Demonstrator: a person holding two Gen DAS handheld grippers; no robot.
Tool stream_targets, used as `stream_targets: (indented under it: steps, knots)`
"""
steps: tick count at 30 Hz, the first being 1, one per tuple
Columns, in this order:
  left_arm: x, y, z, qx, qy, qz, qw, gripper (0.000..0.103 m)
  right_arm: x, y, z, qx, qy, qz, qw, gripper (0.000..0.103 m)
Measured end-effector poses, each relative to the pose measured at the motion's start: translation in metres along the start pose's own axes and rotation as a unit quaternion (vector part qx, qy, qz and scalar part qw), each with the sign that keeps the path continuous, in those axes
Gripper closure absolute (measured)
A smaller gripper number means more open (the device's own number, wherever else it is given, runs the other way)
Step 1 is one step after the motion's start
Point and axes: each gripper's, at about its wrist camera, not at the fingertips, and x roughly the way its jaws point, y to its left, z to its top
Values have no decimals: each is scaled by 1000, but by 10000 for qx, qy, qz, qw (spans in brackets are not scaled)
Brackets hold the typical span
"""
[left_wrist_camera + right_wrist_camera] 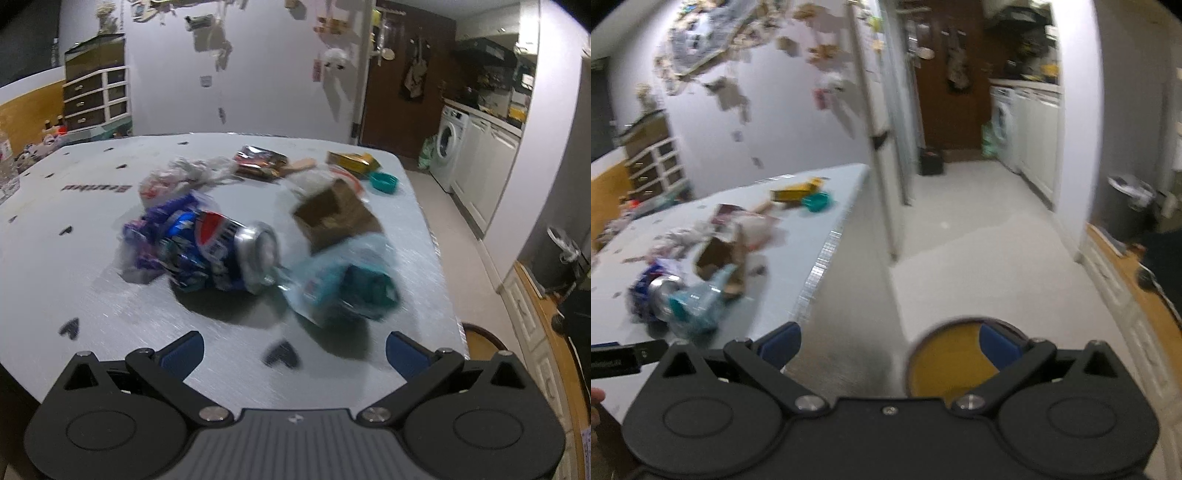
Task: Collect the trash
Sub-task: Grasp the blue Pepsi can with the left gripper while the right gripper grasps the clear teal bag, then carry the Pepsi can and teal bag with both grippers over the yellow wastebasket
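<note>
Trash lies in a heap on the grey table (66,280). A crushed blue Pepsi can (225,251) lies on its side, with a crumpled clear bottle with a teal label (347,284) to its right and a torn brown cardboard box (332,214) behind. White plastic wrap (177,177), a dark snack packet (260,160), a yellow box (352,160) and a teal cap (384,182) lie farther back. My left gripper (295,350) is open, just short of the can and bottle. My right gripper (890,347) is open and empty, past the table's right edge, above the floor.
A round stool with a yellow seat (953,362) stands under my right gripper. A dark bin with a white liner (1126,206) stands at the right wall. A washing machine (448,142) and cabinets line the passage. A water bottle (5,162) stands at the table's left edge.
</note>
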Motion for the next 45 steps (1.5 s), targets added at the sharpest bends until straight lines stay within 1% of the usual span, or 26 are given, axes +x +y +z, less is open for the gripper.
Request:
stream_targets:
  steps: [3, 7, 10, 12, 14, 18, 22, 25, 27, 28, 29, 30, 31, 33, 36, 41, 43, 45]
  knots:
    - [3, 17, 6, -8, -92, 86, 9999, 0, 12, 21, 7, 8, -163, 437, 9989, 0]
    - [6, 39, 11, -93, -188, 46, 9998, 0, 32, 53, 15, -144, -115, 824, 9964, 0]
    - [9, 52, 14, -104, -205, 105, 9997, 0, 45, 75, 18, -145, -119, 1060, 9942, 0]
    - [11, 59, 17, -56, -243, 151, 9996, 0, 57, 90, 21, -72, 26, 1182, 9930, 0]
    - [13, 66, 22, -7, -252, 144, 9996, 0, 71, 101, 23, 43, 264, 1364, 9903, 0]
    - [20, 78, 34, 155, -137, -77, 9998, 0, 90, 114, 23, 356, 615, 1577, 9849, 0]
    - [26, 78, 42, 557, -213, -180, 9981, 0, 108, 124, 26, 782, 958, 1722, 9773, 1]
    - [35, 77, 48, 767, -168, -283, 9965, 0, 122, 126, 24, 1038, 1258, 1815, 9698, 10]
    - [44, 75, 52, 867, -117, -308, 9957, 0, 130, 127, 21, 1110, 1530, 1923, 9630, 21]
    - [48, 74, 53, 905, -84, -306, 9954, 0, 133, 126, 19, 1107, 1620, 1954, 9609, 25]
    - [52, 73, 54, 936, -54, -309, 9951, 0, 134, 125, 17, 1111, 1700, 1962, 9593, 35]
    - [56, 73, 56, 969, -17, -319, 9948, 0, 135, 123, 14, 1116, 1765, 1954, 9582, 41]
    - [60, 73, 57, 987, 4, -326, 9946, 0, 134, 121, 13, 1120, 1772, 2015, 9568, 41]
    - [67, 73, 61, 1017, 33, -348, 9942, 0, 130, 119, 11, 1015, 1760, 2052, 9574, 47]
    - [79, 71, 66, 1065, 111, -324, 9937, 0, 127, 114, 10, 911, 1772, 2100, 9572, 52]
    - [96, 66, 72, 1159, 246, -200, 9928, 0, 120, 113, 8, 728, 1789, 2257, 9549, 55]
    - [99, 66, 71, 1098, 279, -275, 9932, 0, 118, 113, 7, 594, 1777, 2278, 9555, 58]
    - [98, 67, 70, 966, 275, -367, 9943, 4, 115, 113, 7, 486, 1750, 2282, 9565, 59]
